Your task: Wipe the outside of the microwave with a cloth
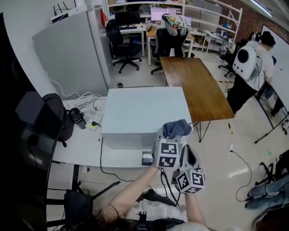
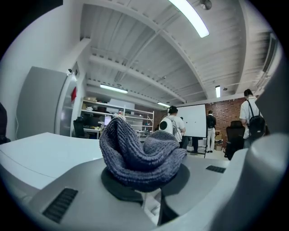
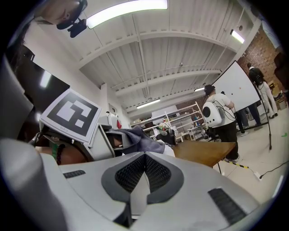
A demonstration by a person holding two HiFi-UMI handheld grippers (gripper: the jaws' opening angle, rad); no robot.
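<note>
I am standing in an open lab-cum-office. Beyond my desk [image 1: 86,146] black office chairs [image 1: 124,45] stand at workstations with a lit monitor [image 1: 162,13], and metal shelves [image 1: 216,11] line the far wall. A long wooden table [image 1: 196,85] runs toward them. To the right a person [image 1: 253,63] wearing a backpack faces a whiteboard [image 1: 282,54], near a brick wall [image 1: 253,20]. Cables [image 1: 83,97] lie tangled at the desk's far edge beside a grey cabinet [image 1: 67,54]. Strip lights [image 2: 189,17] hang under a ribbed white ceiling [image 2: 149,54].
</note>
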